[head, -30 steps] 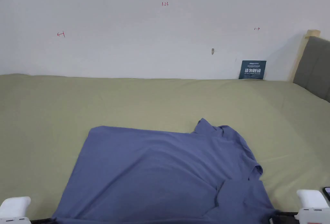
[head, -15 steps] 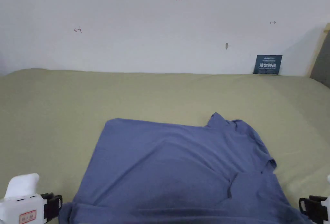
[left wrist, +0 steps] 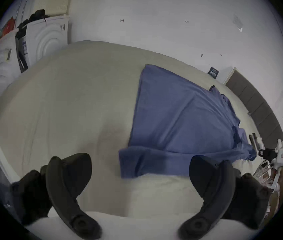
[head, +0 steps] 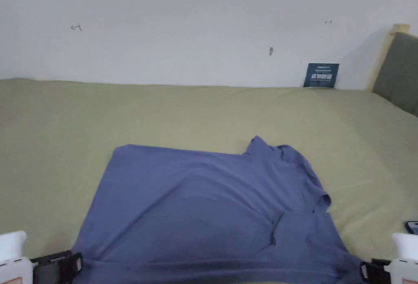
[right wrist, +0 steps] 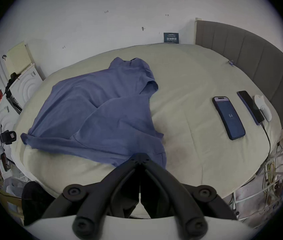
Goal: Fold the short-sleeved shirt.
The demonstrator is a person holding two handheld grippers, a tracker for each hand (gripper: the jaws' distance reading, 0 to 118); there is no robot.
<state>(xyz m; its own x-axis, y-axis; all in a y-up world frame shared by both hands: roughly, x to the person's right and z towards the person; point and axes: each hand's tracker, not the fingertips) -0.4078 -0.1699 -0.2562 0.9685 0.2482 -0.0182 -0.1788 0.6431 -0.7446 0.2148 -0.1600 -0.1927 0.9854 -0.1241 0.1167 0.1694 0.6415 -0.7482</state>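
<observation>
On bed (head: 204, 109), blue shirt (head: 196, 211), soft, rumpled

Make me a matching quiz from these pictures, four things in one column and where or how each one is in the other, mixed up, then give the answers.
Things:
1. left tongs
2. right tongs
3. blue shirt
4. lit phone

States:
A. spread across the green bed sheet
B. jaws wide apart, nothing between them
C. lying flat on the bed, right of the shirt
D. jaws closed together at the shirt's near edge

Pairs: 1-B, 2-D, 3-A, 4-C
</observation>
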